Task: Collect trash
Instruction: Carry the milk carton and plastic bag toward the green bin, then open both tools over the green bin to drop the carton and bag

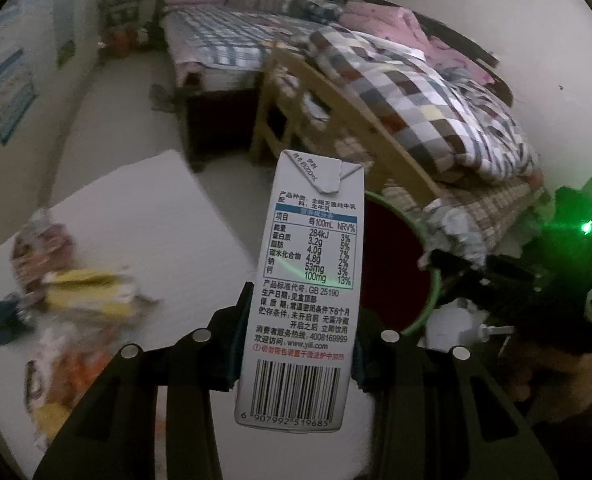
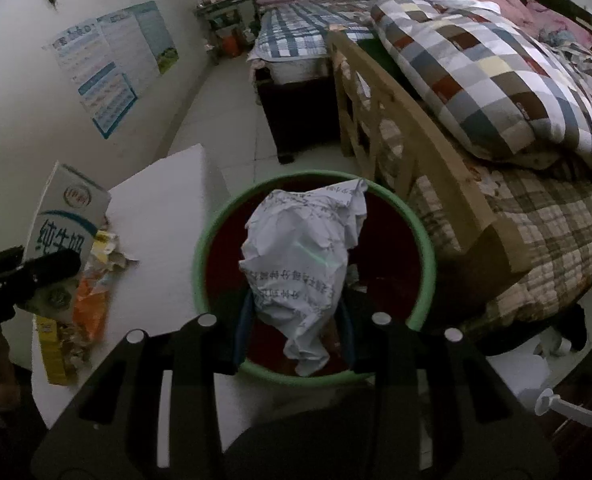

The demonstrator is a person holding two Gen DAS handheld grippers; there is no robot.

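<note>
Gripped upright in my left tongs is a white rectangular milk carton, above the white tabletop. My right tongs clench a crumpled printed paper ball over the green-rimmed round bin. Torn wrappers litter the tabletop beside it.

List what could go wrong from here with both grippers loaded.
1. The crumpled white printed paper, held by the right gripper over the green-rimmed round bin, is wide and light; released, it might catch the rim.
2. The left gripper pinches the white milk carton low, beside the bin, so it may tilt.
</note>
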